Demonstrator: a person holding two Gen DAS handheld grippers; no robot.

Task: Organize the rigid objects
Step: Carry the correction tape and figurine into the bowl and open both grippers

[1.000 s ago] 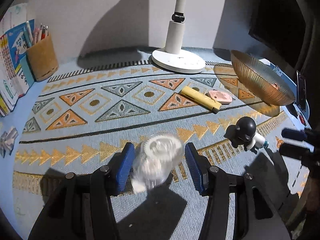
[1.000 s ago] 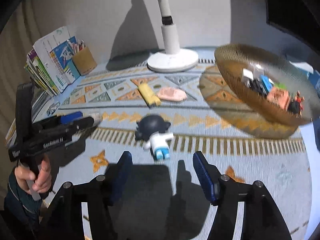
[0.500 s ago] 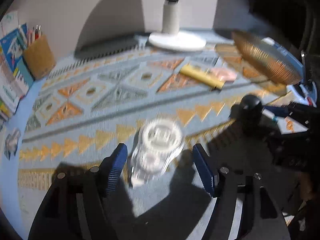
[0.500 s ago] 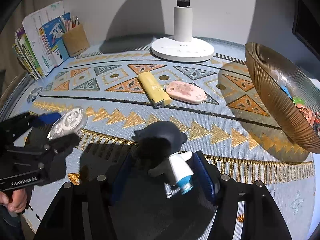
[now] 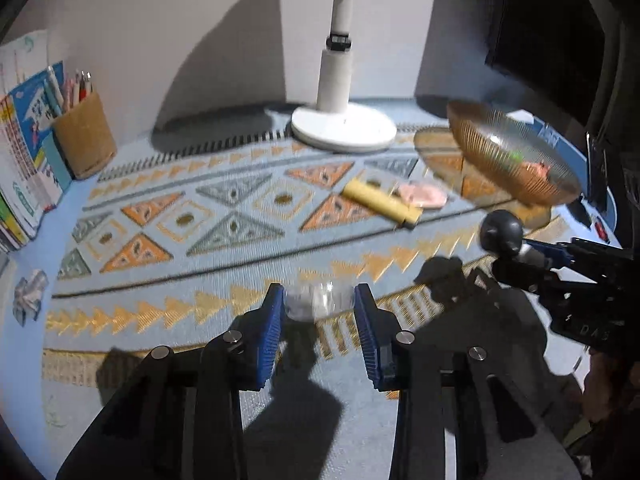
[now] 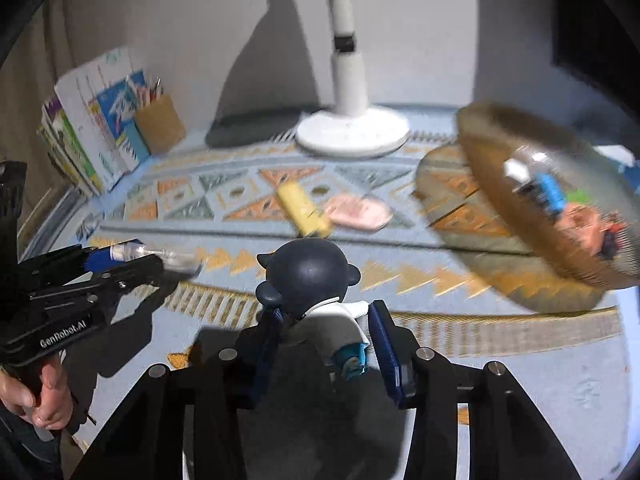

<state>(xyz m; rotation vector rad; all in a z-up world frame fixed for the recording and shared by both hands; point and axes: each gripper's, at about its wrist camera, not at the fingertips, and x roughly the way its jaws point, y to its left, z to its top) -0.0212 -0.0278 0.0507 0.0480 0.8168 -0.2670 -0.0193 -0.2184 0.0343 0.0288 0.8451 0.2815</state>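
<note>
The left gripper (image 5: pixel 319 322), jaws just closed, pinches a blurred clear plastic piece (image 5: pixel 316 303) above the mat (image 5: pixel 224 216). The right gripper (image 6: pixel 326 338), likewise just closed, clamps the dark-headed figurine (image 6: pixel 308 280). Beyond, the ribbed bowl (image 6: pixel 500 184) smears, its contents indistinct.

Woven patterned mat (image 5: pixel 240 216), ribbed amber glass bowl (image 5: pixel 488 160), matt plastic figurine (image 6: pixel 308 276).

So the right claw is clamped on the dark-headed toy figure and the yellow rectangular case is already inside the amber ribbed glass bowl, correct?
Not quite. The right claw does clamp the dark-headed toy figure, but the yellow rectangular case lies on the patterned mat outside the amber ribbed glass bowl, as the right wrist view shows.
</note>
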